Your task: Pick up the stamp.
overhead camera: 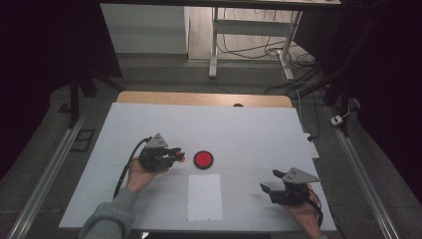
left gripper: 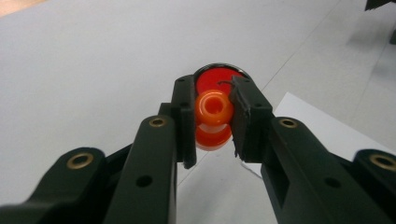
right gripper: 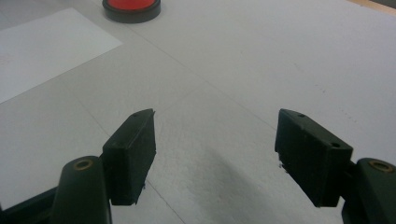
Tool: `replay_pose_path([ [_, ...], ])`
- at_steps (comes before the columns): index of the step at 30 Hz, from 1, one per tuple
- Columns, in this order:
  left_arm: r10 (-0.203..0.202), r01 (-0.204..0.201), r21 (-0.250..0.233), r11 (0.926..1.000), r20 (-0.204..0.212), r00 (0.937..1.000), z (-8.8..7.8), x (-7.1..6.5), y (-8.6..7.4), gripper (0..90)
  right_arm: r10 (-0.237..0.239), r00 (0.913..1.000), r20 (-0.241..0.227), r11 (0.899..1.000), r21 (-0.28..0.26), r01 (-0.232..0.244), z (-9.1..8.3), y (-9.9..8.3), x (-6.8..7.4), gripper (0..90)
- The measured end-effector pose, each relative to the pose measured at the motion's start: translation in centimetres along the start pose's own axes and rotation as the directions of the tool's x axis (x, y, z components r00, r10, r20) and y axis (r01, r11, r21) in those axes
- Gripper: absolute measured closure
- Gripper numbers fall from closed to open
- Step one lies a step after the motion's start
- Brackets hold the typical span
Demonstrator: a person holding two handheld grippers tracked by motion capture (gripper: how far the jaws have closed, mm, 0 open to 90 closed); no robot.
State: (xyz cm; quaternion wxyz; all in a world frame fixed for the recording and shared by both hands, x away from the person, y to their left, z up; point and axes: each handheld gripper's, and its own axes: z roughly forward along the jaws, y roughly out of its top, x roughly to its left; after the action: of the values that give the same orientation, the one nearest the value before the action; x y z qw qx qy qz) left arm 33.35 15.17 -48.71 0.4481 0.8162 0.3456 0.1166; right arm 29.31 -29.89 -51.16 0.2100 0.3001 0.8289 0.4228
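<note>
White table (overhead camera: 149, 124) is bearing a red dish (overhead camera: 203, 159); left gripper (left gripper: 213, 116) is clamping an orange ring (left gripper: 214, 108), right gripper (right gripper: 215, 156) is gaping empty.

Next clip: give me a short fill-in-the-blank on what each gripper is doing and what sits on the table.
1. The left gripper is shut on a small ring whose colour is ____.
2. The right gripper has its jaws ____, with nothing between them.
3. In the high view, the white sheet lies nearer the person than the round red ____ with a black rim.

Missing words: orange; open; dish
</note>
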Motion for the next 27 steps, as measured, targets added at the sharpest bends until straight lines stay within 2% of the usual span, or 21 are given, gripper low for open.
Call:
replay_pose_path([
  [8, -0.008, 0.008, -0.033, 0.9994, 0.019, 0.9998, -1.1, -0.2, 0.2, 72.3, 0.001, 1.0000, 0.001, 1.000, -0.002, -0.001, 0.0, 0.0, 0.0, 28.0],
  [15, 0.017, -0.015, -0.053, 0.9985, 0.052, 0.9985, -1.7, -0.8, 0.5, 72.2, 0.004, 1.0000, 0.008, 1.000, -0.004, -0.004, 0.0, 0.1, 0.1, 27.8],
  [27, 0.071, -0.063, -0.070, 0.9956, 0.113, 0.9911, -1.8, -3.2, 1.6, 72.2, 0.004, 1.0000, 0.005, 1.000, 0.003, -0.004, 0.1, 0.1, 0.1, 28.0],
])
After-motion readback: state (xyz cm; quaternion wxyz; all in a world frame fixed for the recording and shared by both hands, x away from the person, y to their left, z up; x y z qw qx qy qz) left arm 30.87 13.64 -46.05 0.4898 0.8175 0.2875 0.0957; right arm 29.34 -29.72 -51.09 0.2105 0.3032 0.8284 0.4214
